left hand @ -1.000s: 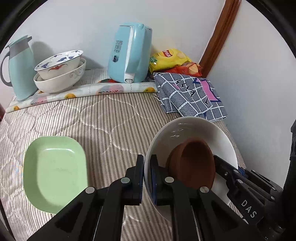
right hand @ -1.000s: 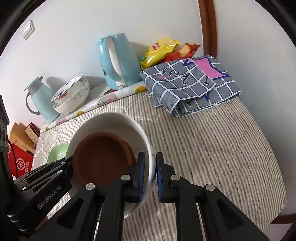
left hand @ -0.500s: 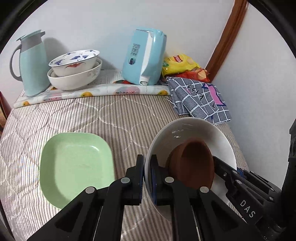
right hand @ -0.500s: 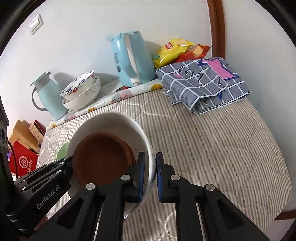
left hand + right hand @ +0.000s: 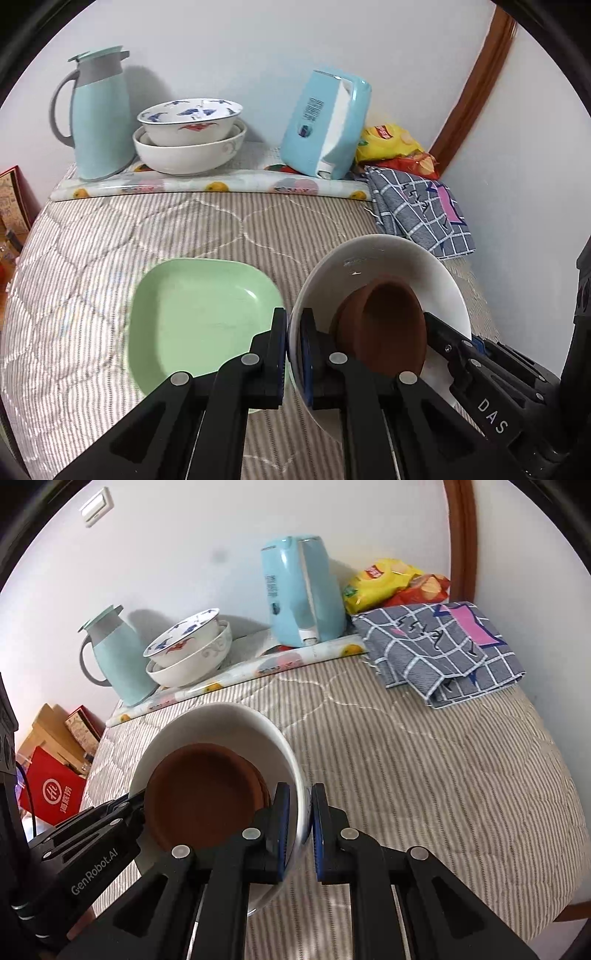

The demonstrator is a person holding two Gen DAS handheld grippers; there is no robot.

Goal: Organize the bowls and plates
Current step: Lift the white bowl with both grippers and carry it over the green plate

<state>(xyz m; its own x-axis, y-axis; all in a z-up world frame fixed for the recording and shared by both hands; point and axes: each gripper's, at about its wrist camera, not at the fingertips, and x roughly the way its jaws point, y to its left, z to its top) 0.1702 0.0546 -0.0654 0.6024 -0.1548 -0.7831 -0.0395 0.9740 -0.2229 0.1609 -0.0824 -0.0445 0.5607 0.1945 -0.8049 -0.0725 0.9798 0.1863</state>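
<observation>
A glossy white ceramic bowl holds a matt brown, earthenware-looking dish, above a quilted, striped cloth cover. Left of the bowl lies a smooth, pale green plate with a soft sheen, likely plastic. Behind the bowl, a shiny printed plastic sheet carries glazed porcelain bowls and a smooth blue plastic kettle; a woven checked cloth lies folded.

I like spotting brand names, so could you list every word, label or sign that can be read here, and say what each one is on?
"DAS": white letters on the black right gripper.
"GenRobot.AI": white letters on the black left gripper.
Round white logo with Chinese characters under it, too small to read: red box.
Dark printed label, too small to read: light blue electric kettle.
Red logo, blurred: yellow snack bag.
</observation>
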